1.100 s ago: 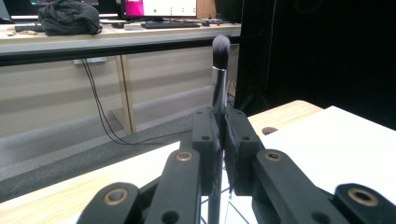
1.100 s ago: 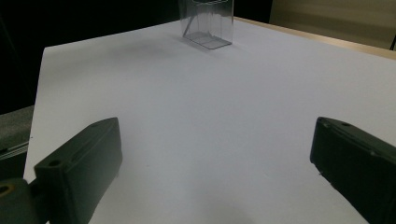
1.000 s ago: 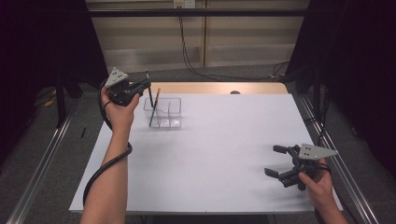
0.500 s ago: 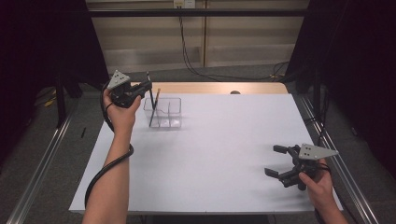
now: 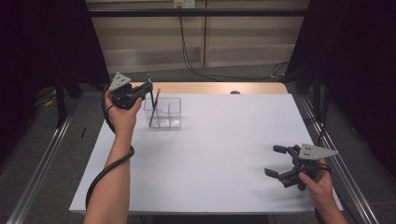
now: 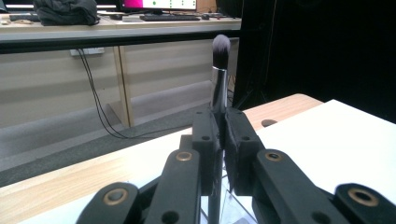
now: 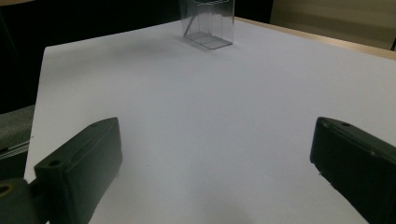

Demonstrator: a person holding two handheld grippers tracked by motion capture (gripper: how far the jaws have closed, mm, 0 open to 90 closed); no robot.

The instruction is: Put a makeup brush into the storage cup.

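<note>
- The left gripper is up at the far left of the big white table, just beside a clear plastic box with little sections.
- Its two black jaws are squeezed tight on a thin makeup brush with a dark handle, a silver band and a soft dark tip.
- The brush stands straight up, with its soft tip at the top.
- The low end of the brush goes down toward the clear box, but I cannot tell which section it is over.
- A thin stick with an orange top leans in the left part of the box.
- The right gripper is near the right front corner of the table, well apart from the box.
- Its jaws are spread wide with nothing between them.
</note>
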